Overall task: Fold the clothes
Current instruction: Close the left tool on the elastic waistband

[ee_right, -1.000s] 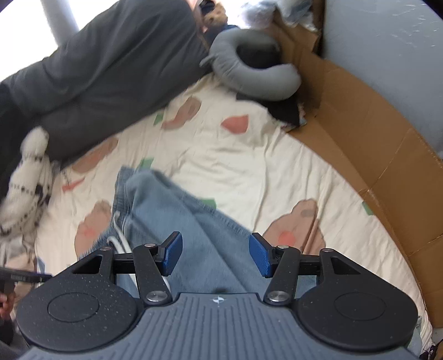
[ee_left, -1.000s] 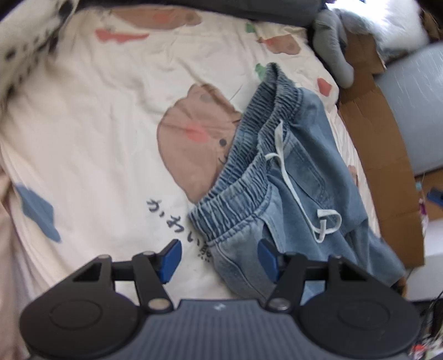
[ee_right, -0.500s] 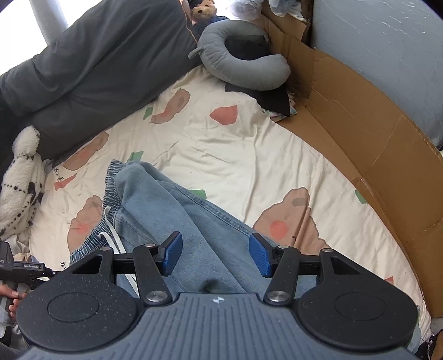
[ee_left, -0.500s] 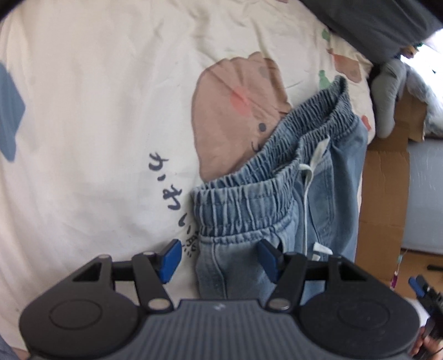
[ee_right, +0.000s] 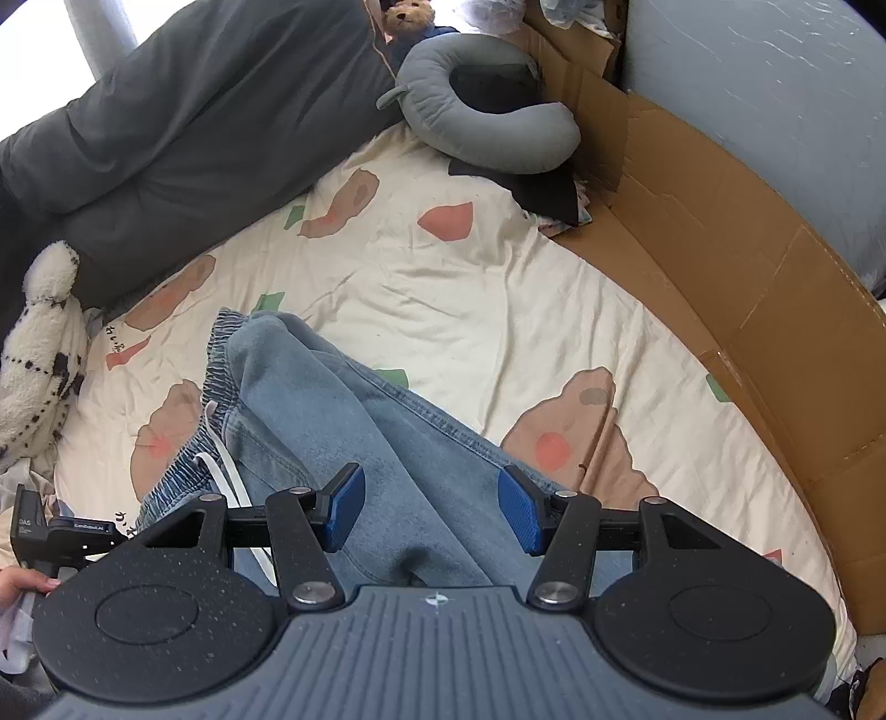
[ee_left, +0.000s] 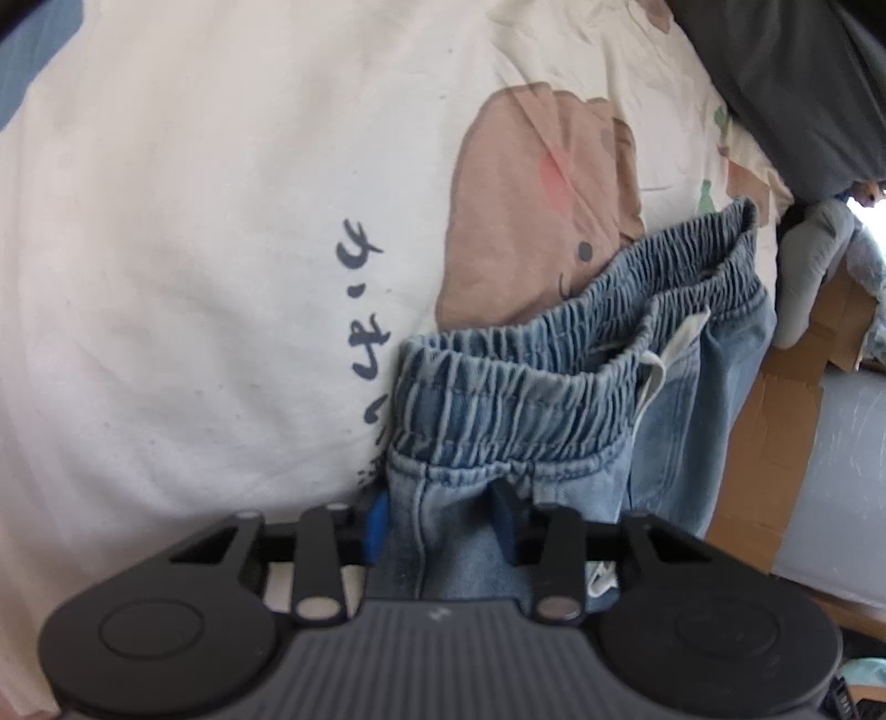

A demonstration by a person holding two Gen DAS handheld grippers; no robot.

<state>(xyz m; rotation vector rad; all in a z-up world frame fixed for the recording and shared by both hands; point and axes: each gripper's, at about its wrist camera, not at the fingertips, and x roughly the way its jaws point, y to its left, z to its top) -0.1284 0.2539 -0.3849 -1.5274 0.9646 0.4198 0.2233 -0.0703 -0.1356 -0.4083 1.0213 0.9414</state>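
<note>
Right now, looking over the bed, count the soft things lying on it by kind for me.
Denim jeans: 1
Grey neck pillow: 1
Dark grey duvet: 1
White spotted plush: 1
Small teddy bear: 1
Total: 5

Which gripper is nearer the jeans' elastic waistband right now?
Left. The left gripper straddles denim just below the waistband; the right gripper sits open over the jeans' legs.
</note>
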